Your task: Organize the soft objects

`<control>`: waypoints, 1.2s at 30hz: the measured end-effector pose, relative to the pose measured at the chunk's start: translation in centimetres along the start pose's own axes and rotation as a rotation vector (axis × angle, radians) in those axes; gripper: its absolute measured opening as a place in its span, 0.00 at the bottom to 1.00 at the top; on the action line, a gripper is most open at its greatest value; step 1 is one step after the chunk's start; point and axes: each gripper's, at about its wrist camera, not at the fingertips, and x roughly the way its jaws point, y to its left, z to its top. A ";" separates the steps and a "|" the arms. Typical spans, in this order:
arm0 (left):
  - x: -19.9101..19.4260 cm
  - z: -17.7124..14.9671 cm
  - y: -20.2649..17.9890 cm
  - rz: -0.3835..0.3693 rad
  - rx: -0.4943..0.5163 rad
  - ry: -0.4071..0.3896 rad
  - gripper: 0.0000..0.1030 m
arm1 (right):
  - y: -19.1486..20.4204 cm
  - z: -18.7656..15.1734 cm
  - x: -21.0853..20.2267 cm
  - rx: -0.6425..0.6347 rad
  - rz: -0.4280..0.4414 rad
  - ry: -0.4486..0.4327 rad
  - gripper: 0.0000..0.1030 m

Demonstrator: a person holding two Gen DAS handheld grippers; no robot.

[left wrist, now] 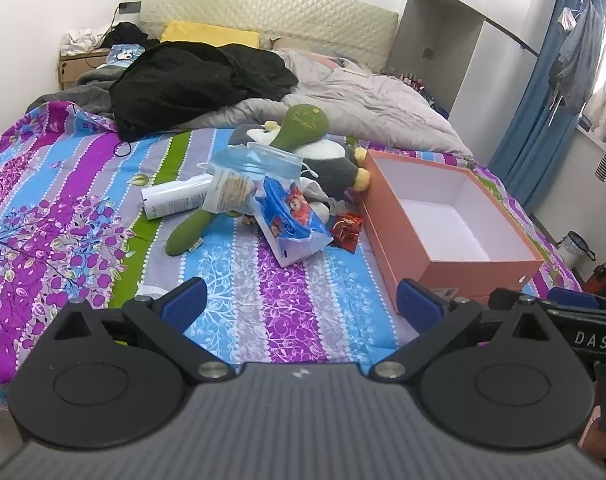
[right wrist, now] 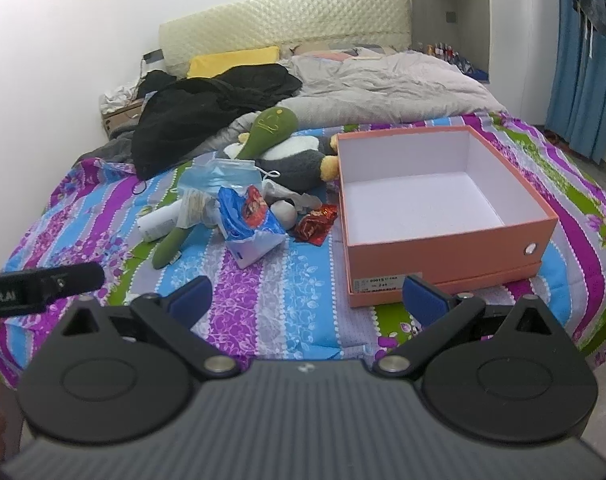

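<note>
An empty orange box (left wrist: 403,224) (right wrist: 443,248) with a white inside sits on the striped bedspread. Left of it lies a pile: a long green plush (left wrist: 303,120) (right wrist: 271,124), a grey and white penguin plush (left wrist: 335,160) (right wrist: 299,160), a blue face mask (left wrist: 259,160) (right wrist: 219,176), a blue snack bag (left wrist: 291,216) (right wrist: 247,216), a red wrapper (left wrist: 346,230) (right wrist: 315,224), a white tube (left wrist: 171,200) (right wrist: 159,220). My left gripper (left wrist: 301,302) is open and empty, short of the pile. My right gripper (right wrist: 307,296) is open and empty, near the box's front corner.
A black garment (left wrist: 195,80) (right wrist: 207,112) and a grey duvet (left wrist: 363,96) (right wrist: 383,84) cover the far half of the bed. A yellow pillow (left wrist: 207,32) leans on the headboard. Blue curtains (left wrist: 543,120) hang at the right. The floor lies right of the bed.
</note>
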 end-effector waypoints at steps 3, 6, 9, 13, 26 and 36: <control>0.2 -0.1 -0.1 -0.003 0.006 0.007 0.99 | 0.0 0.0 0.1 0.004 -0.009 0.005 1.00; 0.4 -0.1 -0.2 -0.012 0.009 0.010 0.99 | -0.2 0.0 0.2 0.012 -0.012 0.008 1.00; 0.7 -0.2 -0.3 -0.012 0.016 0.015 0.99 | -0.2 -0.1 0.1 0.013 -0.020 0.000 1.00; 1.2 -0.2 -0.5 -0.026 0.032 0.031 0.99 | -0.7 -0.2 0.2 0.036 0.010 0.011 1.00; 2.5 -0.3 -1.5 -0.061 0.088 0.046 0.99 | -1.8 -0.9 0.8 0.091 0.004 0.026 0.96; 2.7 -0.3 -1.7 -0.044 0.119 0.031 0.99 | -1.9 -0.7 0.7 0.082 0.002 0.004 0.93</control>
